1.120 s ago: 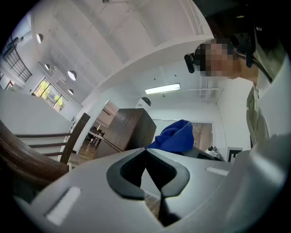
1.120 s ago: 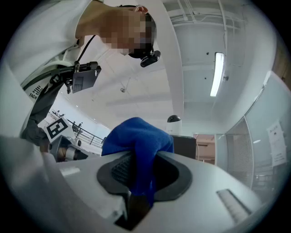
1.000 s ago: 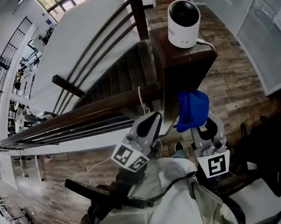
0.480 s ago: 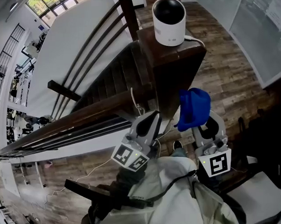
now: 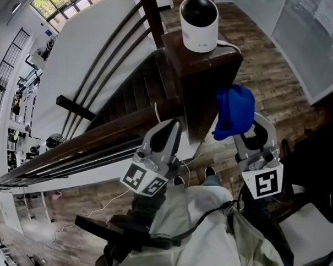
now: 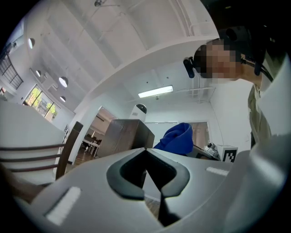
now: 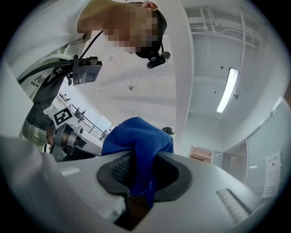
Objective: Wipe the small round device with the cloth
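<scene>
The small round white device with a black dome [image 5: 200,23] sits atop a dark wooden stair post [image 5: 207,67] (plank floor [image 5: 275,92] below). The right tongs [image 5: 250,132] clamp a crumpled blue cloth [image 5: 234,111]; the left tongs [image 5: 169,129] are closed on nothing.

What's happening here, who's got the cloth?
A person holds a gripper in each hand. The right gripper is shut on a blue cloth, held up beside the dark wooden post. The small round device stands on the post's top; the cloth is clear of it, so wiping hasn't begun. The left gripper is shut and empty.
</scene>
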A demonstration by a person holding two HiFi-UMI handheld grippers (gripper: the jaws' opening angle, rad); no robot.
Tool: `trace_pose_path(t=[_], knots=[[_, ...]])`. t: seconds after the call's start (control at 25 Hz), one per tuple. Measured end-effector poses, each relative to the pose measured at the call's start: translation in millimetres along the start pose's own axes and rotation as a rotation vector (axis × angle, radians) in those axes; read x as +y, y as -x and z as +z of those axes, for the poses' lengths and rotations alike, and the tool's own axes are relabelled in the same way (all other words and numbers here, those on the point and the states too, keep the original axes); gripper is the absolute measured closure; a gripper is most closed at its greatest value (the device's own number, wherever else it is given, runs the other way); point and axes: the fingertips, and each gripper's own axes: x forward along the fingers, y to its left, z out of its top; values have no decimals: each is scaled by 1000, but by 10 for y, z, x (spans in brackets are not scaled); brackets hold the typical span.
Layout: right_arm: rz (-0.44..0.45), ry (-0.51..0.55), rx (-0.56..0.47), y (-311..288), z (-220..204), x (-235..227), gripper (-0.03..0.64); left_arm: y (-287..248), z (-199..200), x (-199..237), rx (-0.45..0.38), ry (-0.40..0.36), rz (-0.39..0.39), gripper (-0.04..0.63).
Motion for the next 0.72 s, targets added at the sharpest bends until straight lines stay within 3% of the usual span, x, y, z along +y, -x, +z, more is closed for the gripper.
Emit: trace_pose_path(t=[0.36, 0.52, 0.72], knots=[[20, 126, 4, -308, 223, -342, 529, -251, 717, -78, -99, -155, -61, 595], [22, 313, 56, -671, 520, -622, 528, -343, 996, -89, -122, -218, -70, 595], [-107, 520, 88, -1135, 844, -1009, 529, -440, 1171, -29, -147, -246, -57, 595]])
